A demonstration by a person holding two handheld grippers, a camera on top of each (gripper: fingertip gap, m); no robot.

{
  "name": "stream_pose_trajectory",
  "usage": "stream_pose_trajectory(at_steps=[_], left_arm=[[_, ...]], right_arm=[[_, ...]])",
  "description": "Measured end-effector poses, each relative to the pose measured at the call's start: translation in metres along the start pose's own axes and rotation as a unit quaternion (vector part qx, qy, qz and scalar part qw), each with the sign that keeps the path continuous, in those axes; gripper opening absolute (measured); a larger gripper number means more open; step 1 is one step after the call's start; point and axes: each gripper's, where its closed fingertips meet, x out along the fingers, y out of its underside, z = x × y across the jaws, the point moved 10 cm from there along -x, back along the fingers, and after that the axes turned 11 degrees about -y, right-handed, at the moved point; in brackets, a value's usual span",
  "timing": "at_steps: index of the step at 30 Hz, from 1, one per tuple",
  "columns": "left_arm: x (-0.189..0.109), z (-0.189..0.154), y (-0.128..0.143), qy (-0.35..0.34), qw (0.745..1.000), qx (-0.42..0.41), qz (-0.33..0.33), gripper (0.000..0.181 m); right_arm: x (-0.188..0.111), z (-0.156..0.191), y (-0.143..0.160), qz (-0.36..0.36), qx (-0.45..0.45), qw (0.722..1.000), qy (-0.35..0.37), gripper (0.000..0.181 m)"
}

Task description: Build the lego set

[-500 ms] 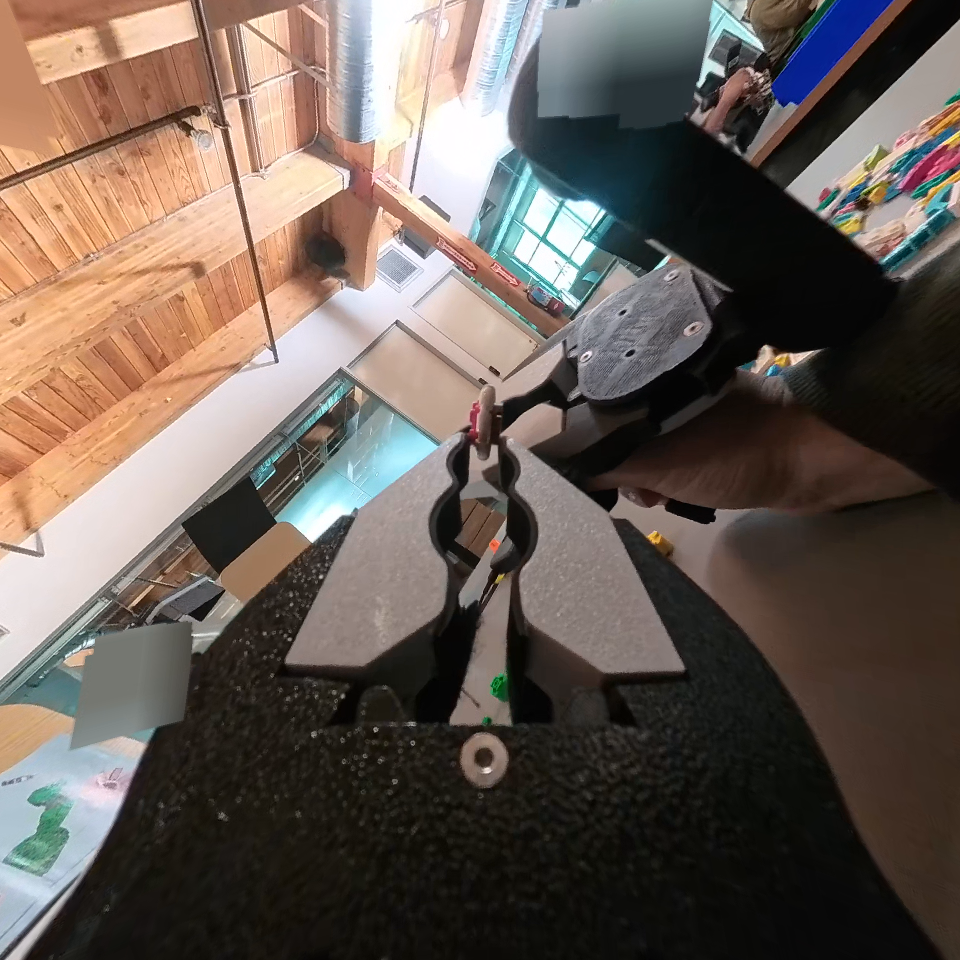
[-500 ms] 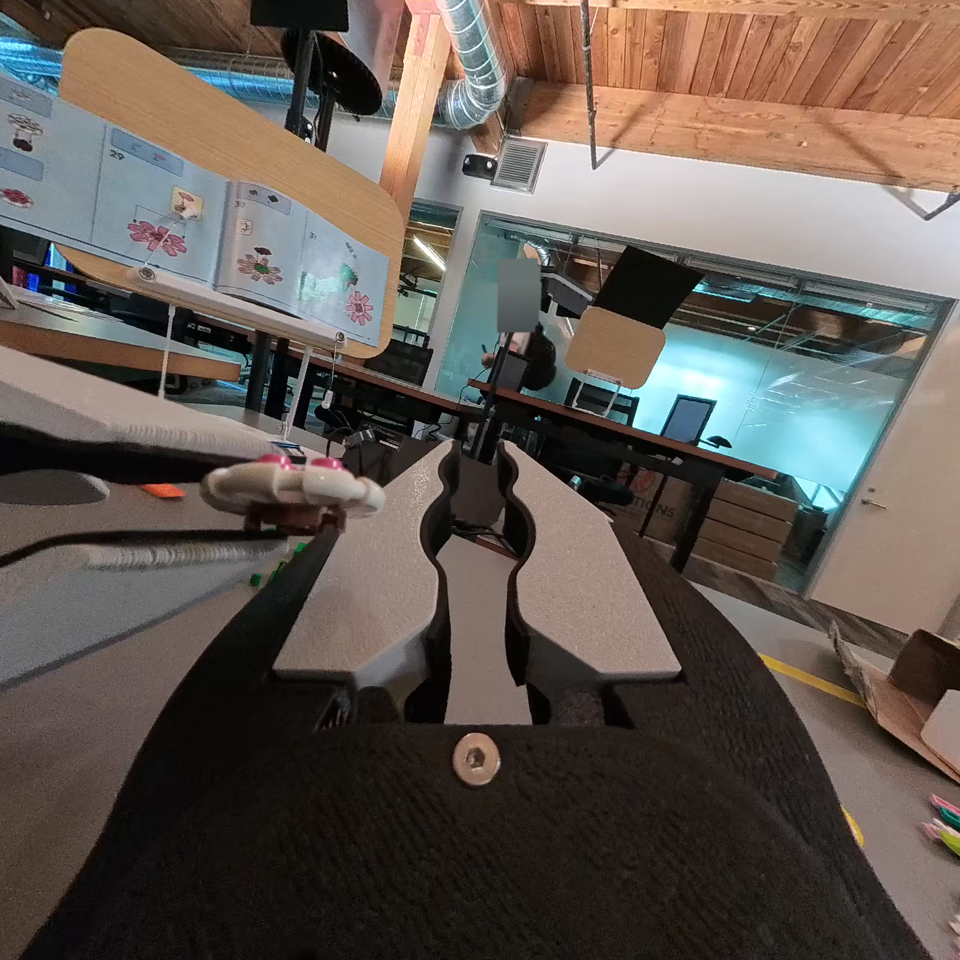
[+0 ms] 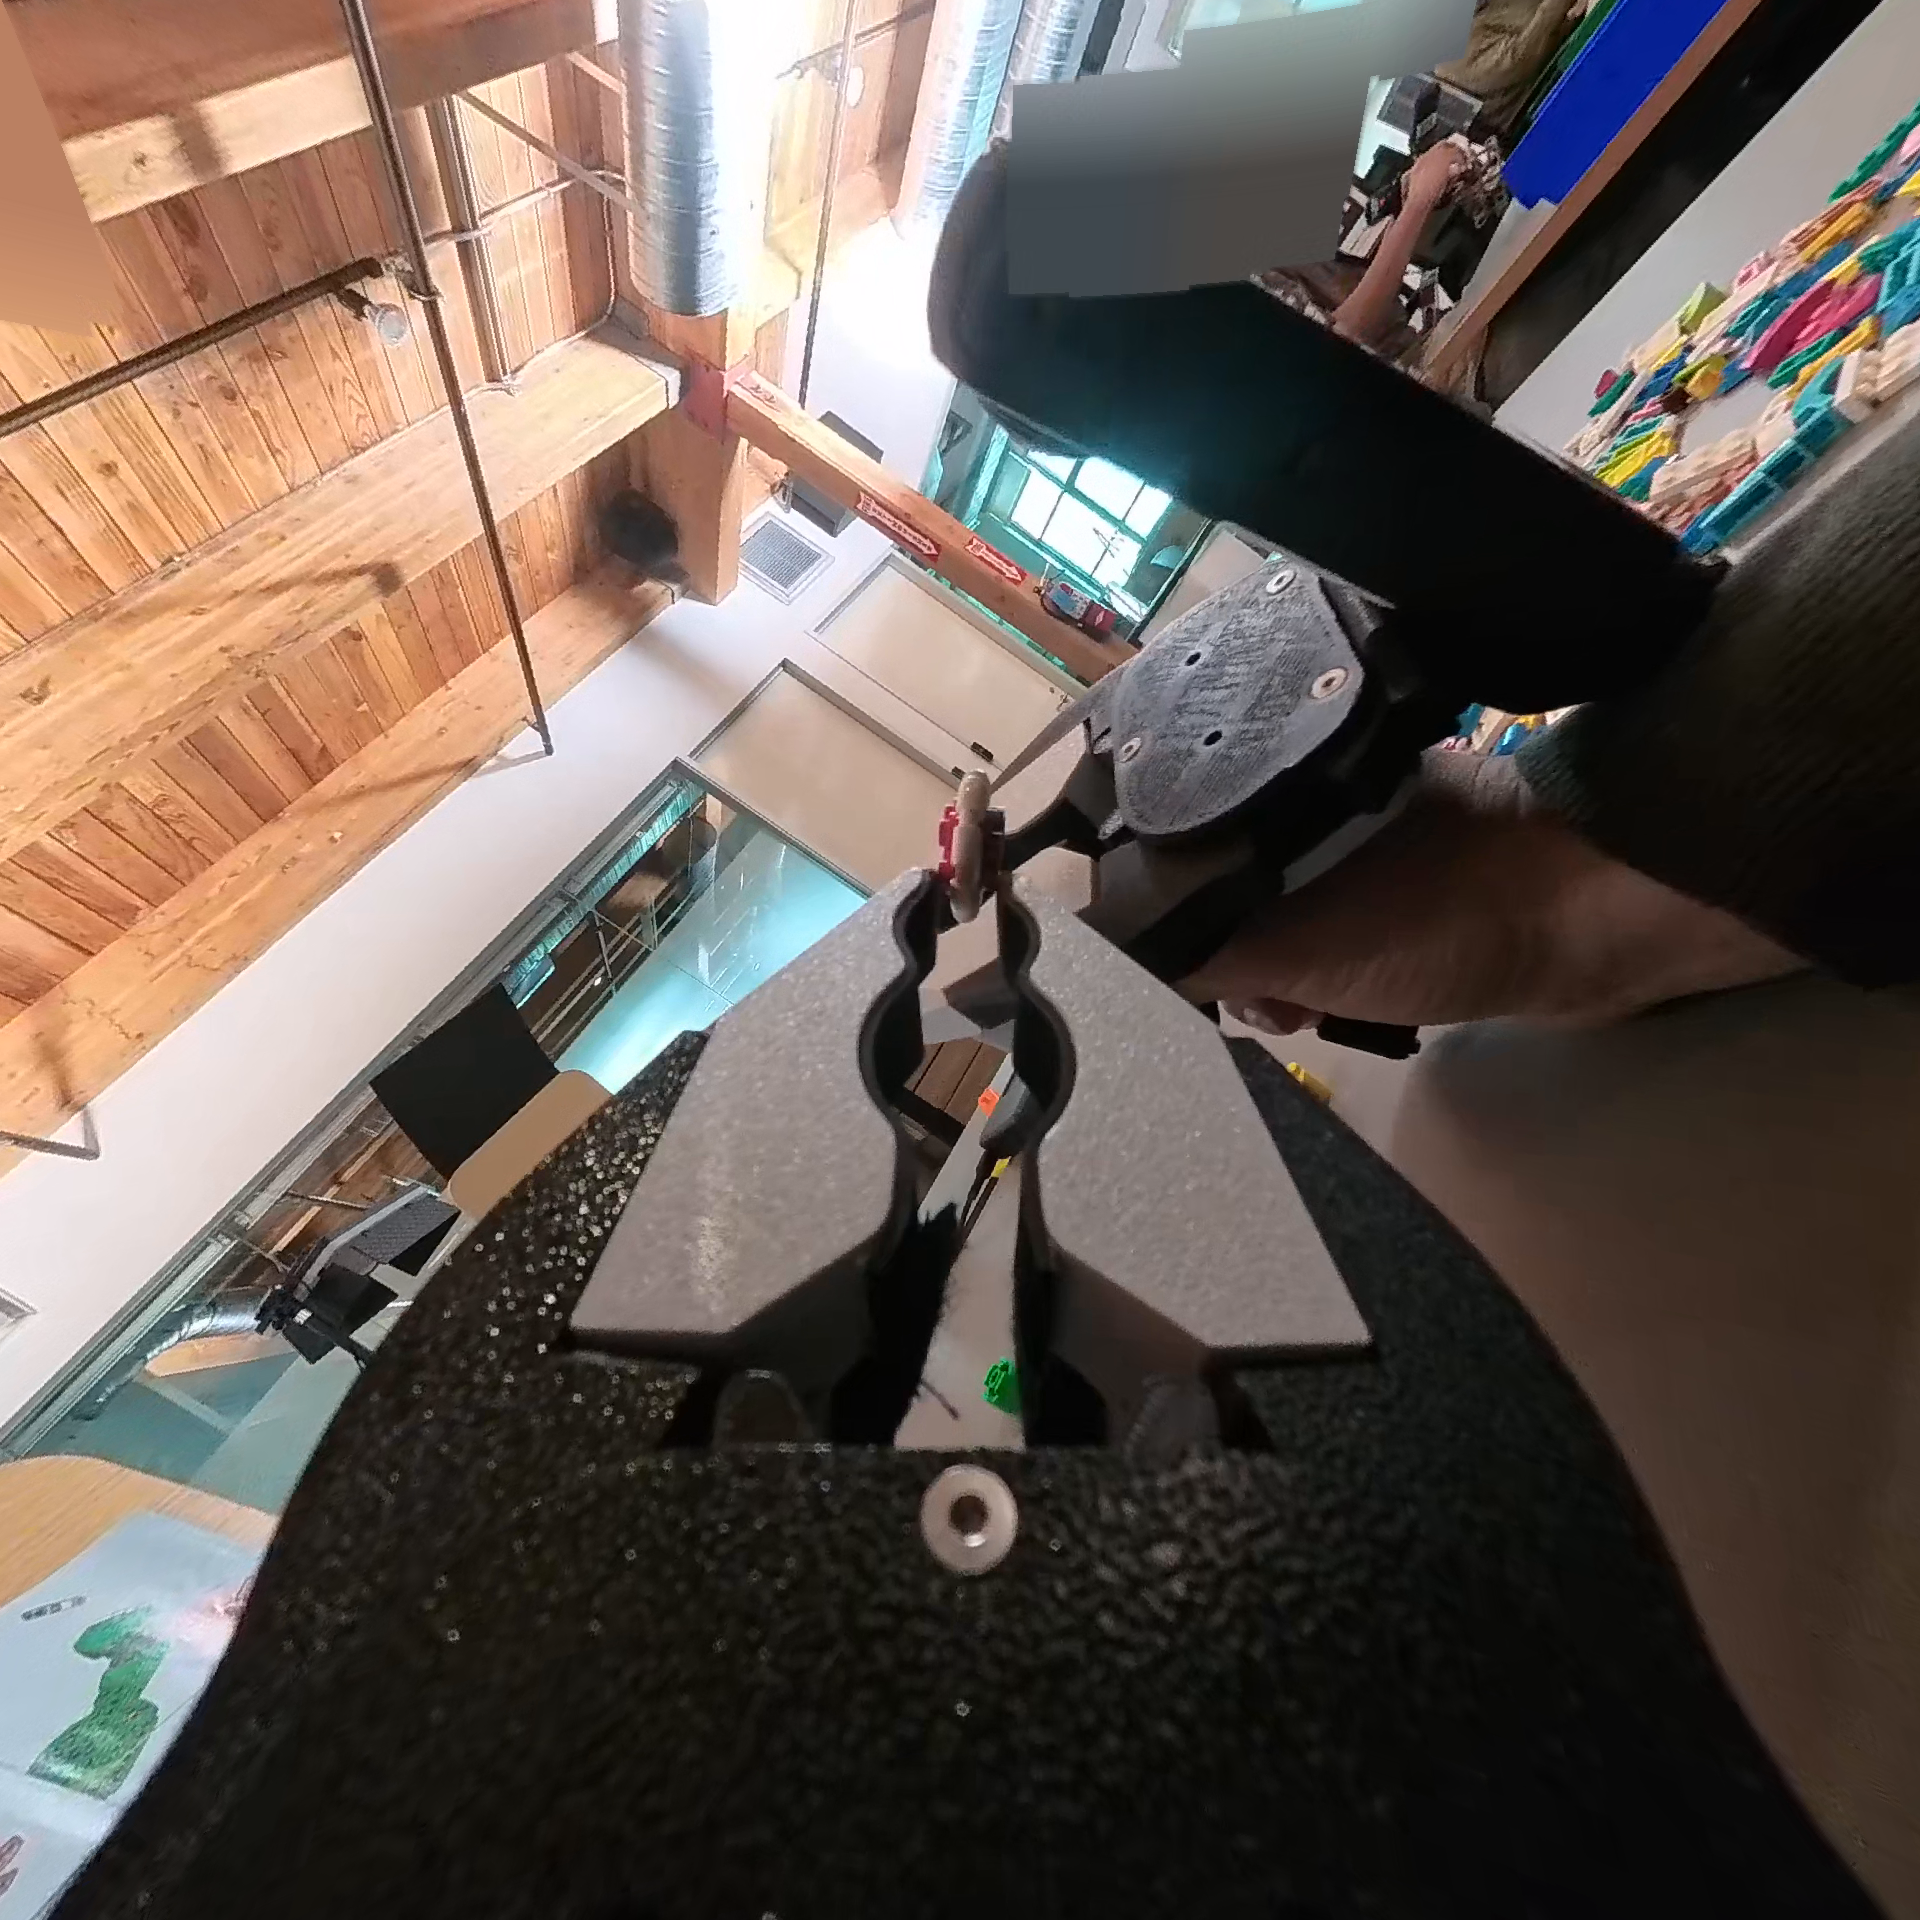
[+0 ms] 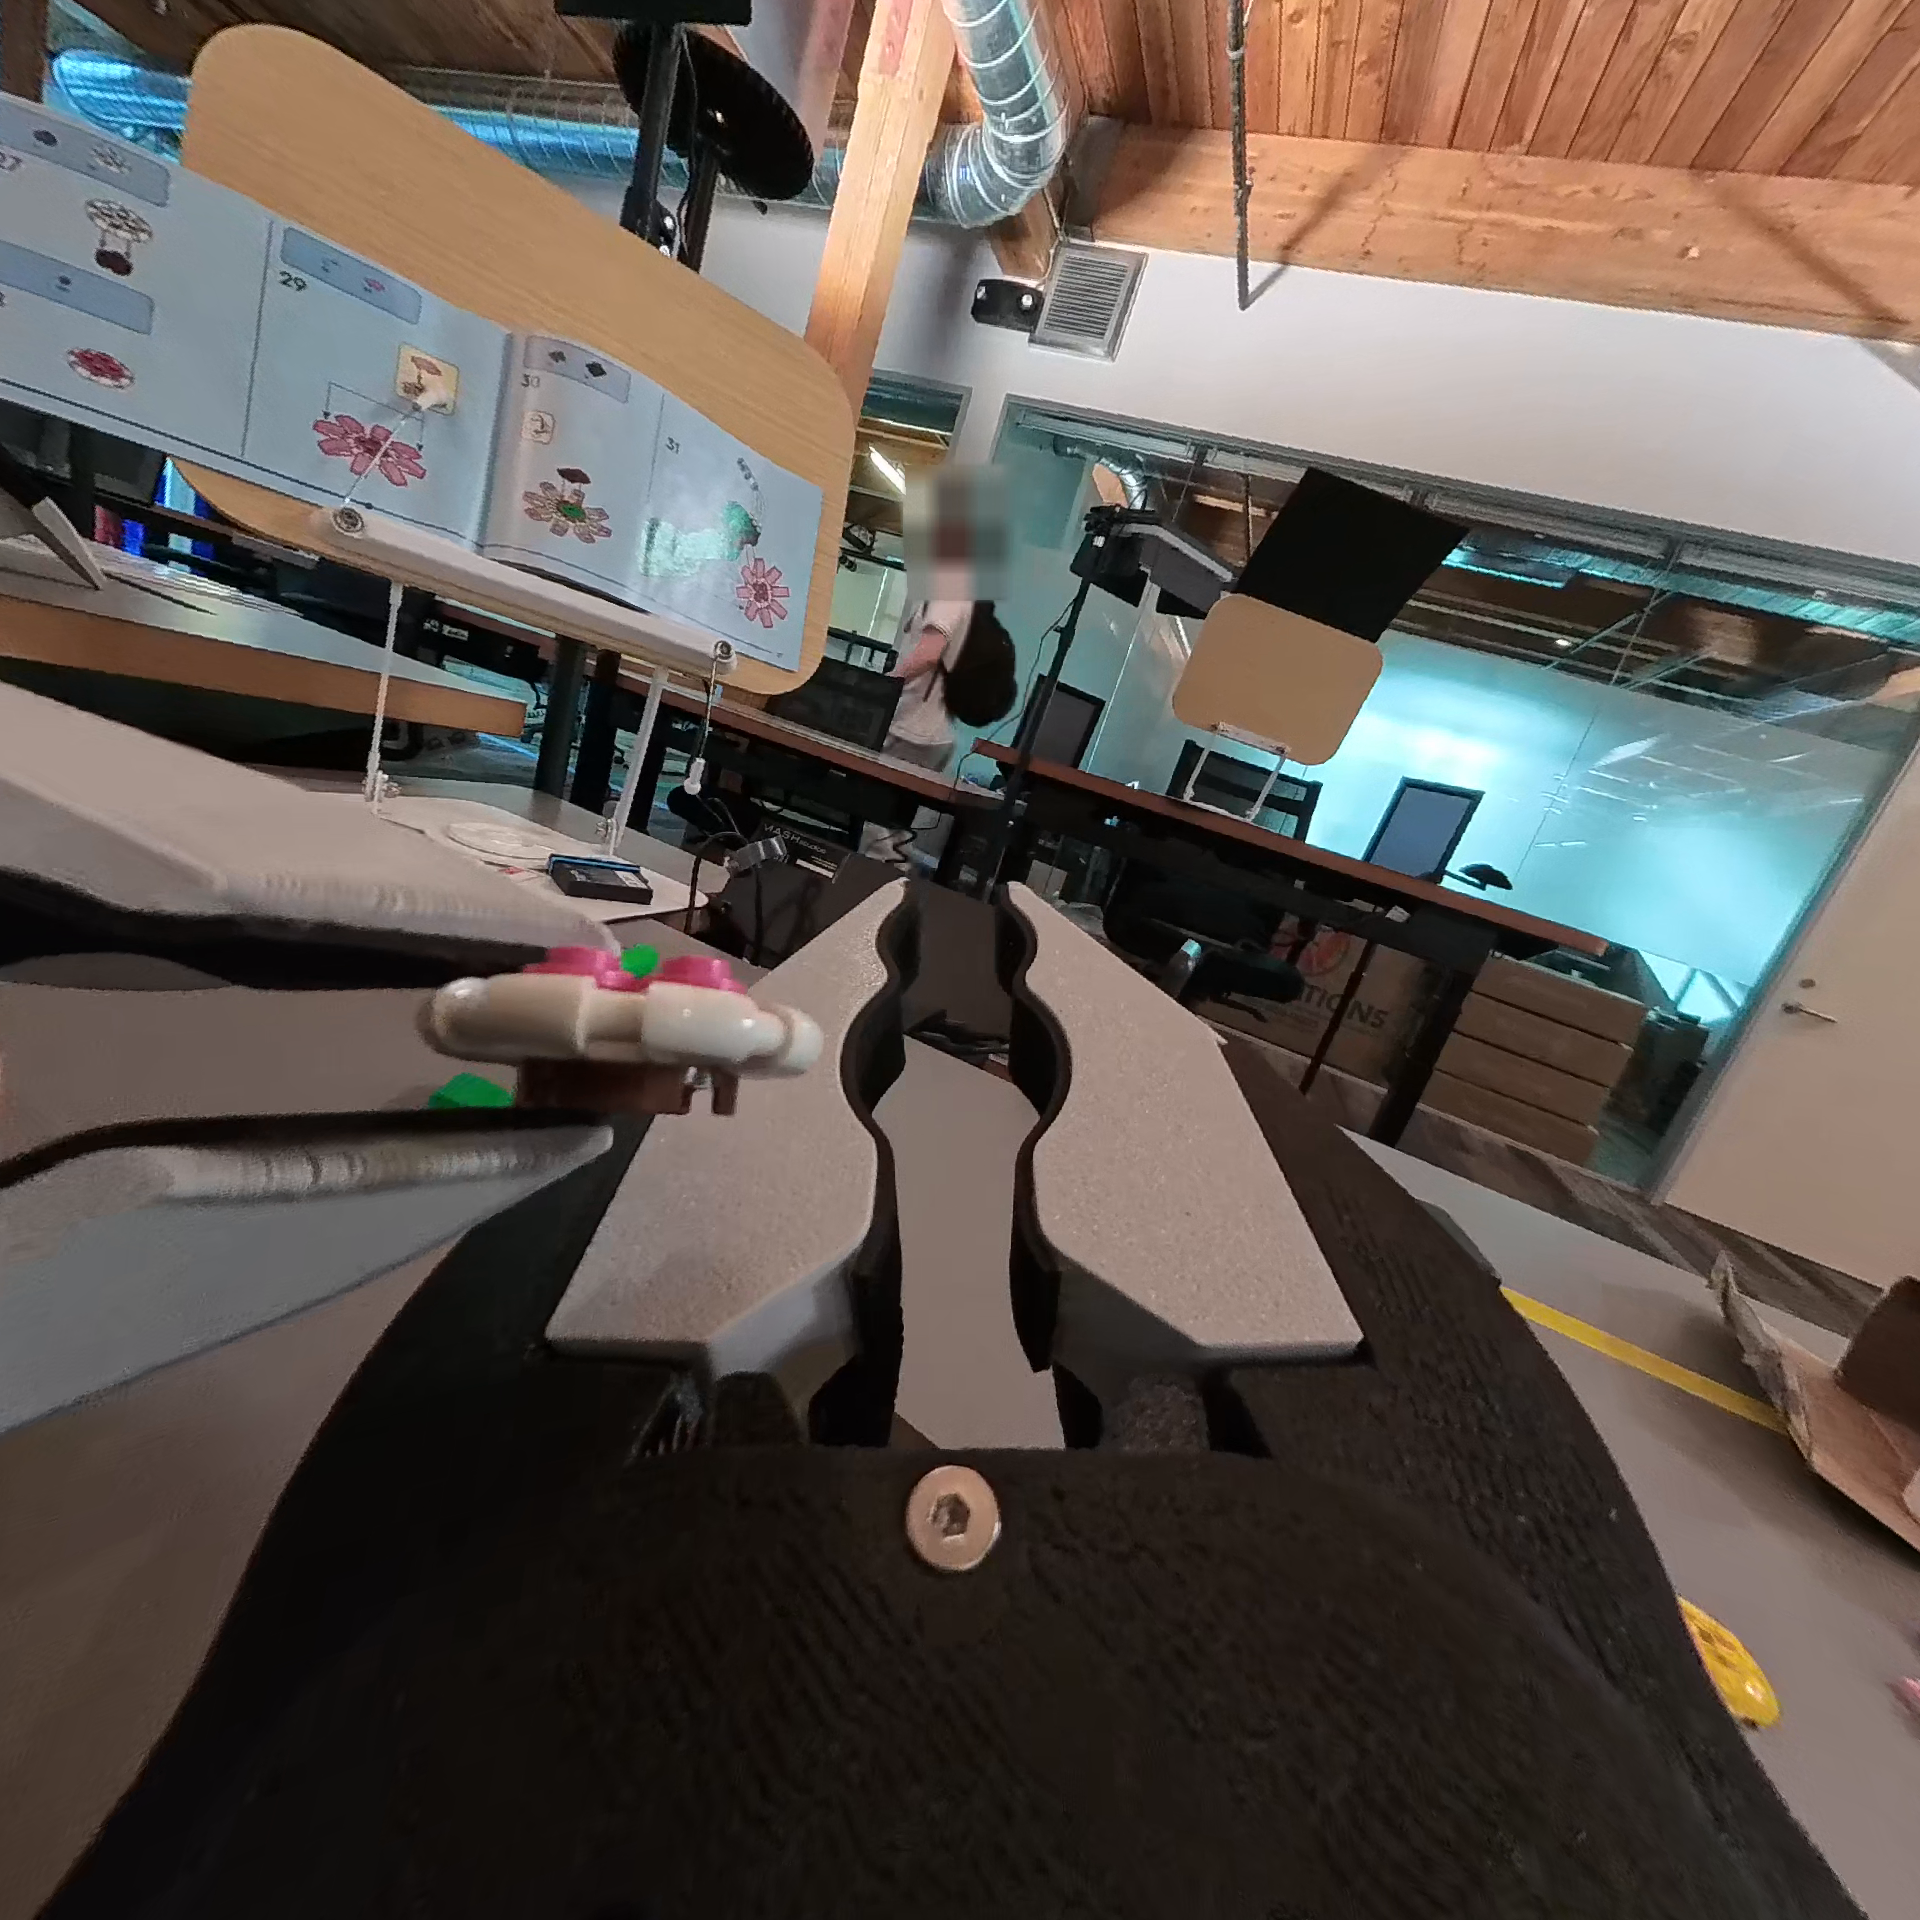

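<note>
The step now looks like work on the little flower. It has cream petals, pink bumps on top and a brown bit under it. The left gripper pinches it right at the tips. The jaws are almost closed, with the flower edge-on between them, up in the air above the table.

The right gripper has nothing in it. Its jaws stand a thin crack apart. In the right wrist view the flower sits at about 9 o'clock from its tips, just beside its left finger. I cannot tell if they touch.

The next move, I think, is to add a piece to the flower or press one down tight. The picture book on its stand at 10 o'clock shows flower steps. The right gripper would have to fetch a small piece first (a tiny green one lies on the table below the left gripper). The left one must hold the flower steady and not squeeze it crooked.

No tub or tray holds the pieces. Loose bricks lie in a bright heap on the table at 2 o'clock in the left wrist view. Some torn cardboard lies on the floor at 4 o'clock in the right wrist view, and I cannot see anything in it.
</note>
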Motion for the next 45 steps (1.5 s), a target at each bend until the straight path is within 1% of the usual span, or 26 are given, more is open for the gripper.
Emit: stream_pose_trajectory(at_steps=[5,7,10,16,20,23,29,31,40,45], left_arm=[[0.000,0.001,0.001,-0.003,1.000,-0.007,0.004,0.008],[0.000,0.002,0.003,-0.004,1.000,-0.012,0.008,0.008],[0.000,0.003,0.005,-0.007,1.000,-0.023,0.016,0.008],[0.000,0.004,0.005,-0.008,0.999,-0.030,0.017,0.008],[0.000,0.004,0.005,-0.006,0.999,-0.035,0.017,0.008],[0.000,0.004,0.006,-0.007,0.999,-0.037,0.019,0.008],[-0.001,0.004,0.006,-0.001,0.999,-0.045,0.010,0.008],[-0.001,0.004,0.006,0.001,0.999,-0.047,0.008,0.008],[0.000,0.003,0.007,0.005,0.998,-0.061,0.007,0.007],[0.000,0.006,0.008,0.001,0.997,-0.073,0.009,0.008]], right_arm=[[0.002,0.001,0.001,0.006,0.020,1.000,-0.017,0.007],[0.003,0.000,0.003,0.025,0.028,0.999,-0.015,0.004],[0.004,-0.001,0.004,0.076,0.044,0.996,-0.008,0.004],[0.002,0.001,0.003,0.073,0.025,0.997,0.006,0.000],[0.007,0.006,0.005,0.108,0.003,0.994,-0.002,0.000],[0.006,0.011,0.002,0.099,-0.006,0.995,-0.011,0.000],[0.003,0.013,-0.002,0.043,-0.027,0.999,-0.018,0.000],[0.005,0.015,0.000,0.042,-0.031,0.998,-0.029,0.000],[0.004,0.008,0.000,0.036,-0.006,0.999,0.002,0.000],[0.004,0.009,-0.001,0.027,-0.013,1.000,0.000,0.000]])
